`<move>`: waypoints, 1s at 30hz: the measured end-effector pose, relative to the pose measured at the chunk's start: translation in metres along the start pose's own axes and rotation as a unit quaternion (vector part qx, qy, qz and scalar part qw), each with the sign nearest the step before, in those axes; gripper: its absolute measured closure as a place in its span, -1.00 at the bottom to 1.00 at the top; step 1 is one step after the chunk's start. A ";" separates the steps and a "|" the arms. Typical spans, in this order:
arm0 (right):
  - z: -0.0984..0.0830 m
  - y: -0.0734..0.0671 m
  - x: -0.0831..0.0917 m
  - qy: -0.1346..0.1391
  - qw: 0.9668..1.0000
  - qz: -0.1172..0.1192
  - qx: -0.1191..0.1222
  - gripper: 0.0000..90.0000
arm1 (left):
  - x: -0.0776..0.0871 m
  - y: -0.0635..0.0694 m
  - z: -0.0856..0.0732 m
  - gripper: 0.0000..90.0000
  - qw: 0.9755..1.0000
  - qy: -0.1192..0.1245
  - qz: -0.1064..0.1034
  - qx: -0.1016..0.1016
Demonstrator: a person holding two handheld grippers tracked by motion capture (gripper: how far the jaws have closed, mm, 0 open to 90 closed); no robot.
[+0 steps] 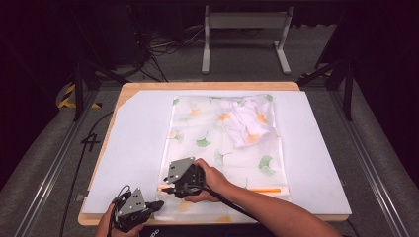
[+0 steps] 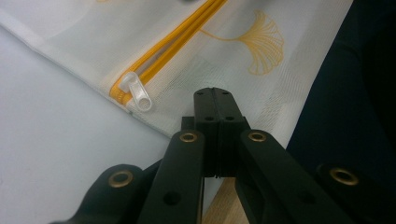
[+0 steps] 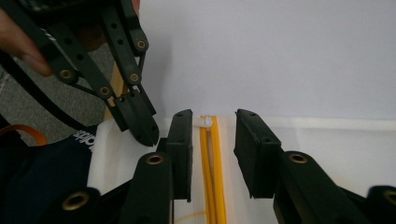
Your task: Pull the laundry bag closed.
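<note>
Straddling the yellow zipper (image 3: 212, 172) with parted jaws, right tool (image 3: 212, 154), pull (image 3: 206, 121) seemingly just ahead, left tool (image 2: 215, 100) closed empty.

Mesh bag's (image 1: 225, 148) near edge cut off by the high view's bottom, its orange zipper (image 1: 257, 189) partly hidden behind the right hand (image 1: 213, 180), crumpled garment (image 1: 246, 123) inside blurred, kind untellable

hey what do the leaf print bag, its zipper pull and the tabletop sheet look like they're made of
Bag: fine mesh fabric, semi-sheer; the weave shows. Zipper pull: probably white plastic, smooth and slightly glossy. Tabletop sheet: a matte pale board or plastic; the look leaves it open.
</note>
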State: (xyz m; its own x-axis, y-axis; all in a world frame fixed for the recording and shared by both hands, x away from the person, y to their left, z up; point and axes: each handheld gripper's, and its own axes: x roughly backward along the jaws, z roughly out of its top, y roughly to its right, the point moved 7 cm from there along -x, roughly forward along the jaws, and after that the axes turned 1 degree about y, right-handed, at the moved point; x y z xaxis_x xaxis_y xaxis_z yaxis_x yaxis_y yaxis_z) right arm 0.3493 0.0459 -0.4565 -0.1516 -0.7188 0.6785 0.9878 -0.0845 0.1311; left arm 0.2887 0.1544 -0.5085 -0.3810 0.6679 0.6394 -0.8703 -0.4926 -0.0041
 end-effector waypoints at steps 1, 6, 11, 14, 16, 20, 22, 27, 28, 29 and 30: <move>-0.001 -0.001 -0.013 -0.011 1.000 0.001 0.000 0.36 | 0.000 0.001 0.000 1.00 1.000 -0.003 0.006 -0.007; -0.001 0.002 -0.032 -0.014 0.999 0.008 -0.036 0.24 | 0.000 0.001 0.000 1.00 1.000 -0.003 0.005 -0.012; 0.005 0.006 -0.047 -0.019 0.998 -0.010 -0.052 0.16 | 0.000 0.000 0.000 1.00 1.000 -0.003 0.003 -0.011; 0.003 0.008 -0.052 -0.025 0.998 -0.018 -0.059 0.14 | 0.000 0.000 0.000 1.00 1.000 -0.003 0.001 -0.011; 0.001 0.011 -0.056 -0.027 0.997 -0.028 -0.065 0.13 | 0.000 0.000 0.000 1.00 1.000 -0.002 0.001 -0.011; 0.001 0.012 -0.055 -0.029 0.997 -0.029 -0.069 0.13 | 0.000 0.000 -0.001 1.00 1.000 -0.001 -0.001 -0.008; 0.000 0.011 -0.053 -0.030 0.997 -0.027 -0.069 0.16 | 0.000 0.000 0.000 1.00 1.000 0.001 -0.002 -0.007; -0.004 0.011 -0.047 -0.024 0.996 -0.012 -0.082 0.27 | 0.000 0.000 -0.001 1.00 1.000 0.001 -0.003 -0.006; -0.007 0.010 -0.045 -0.027 0.996 -0.006 -0.084 0.36 | 0.000 0.000 -0.001 1.00 1.000 0.002 -0.003 -0.005; -0.007 0.010 -0.045 -0.027 0.996 -0.006 -0.084 0.36 | 0.000 0.000 -0.001 1.00 1.000 0.002 -0.003 -0.005; -0.009 0.009 -0.044 -0.027 0.996 -0.002 -0.081 0.41 | 0.000 0.000 -0.001 1.00 1.000 0.001 -0.004 -0.004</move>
State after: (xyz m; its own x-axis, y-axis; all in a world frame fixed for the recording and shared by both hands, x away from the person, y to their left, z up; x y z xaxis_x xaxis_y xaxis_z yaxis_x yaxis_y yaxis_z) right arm 0.3656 0.0710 -0.4915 -0.1534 -0.6799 0.7171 0.9794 -0.2012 0.0187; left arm 0.2887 0.1547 -0.5090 -0.3749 0.6729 0.6377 -0.8757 -0.4828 -0.0054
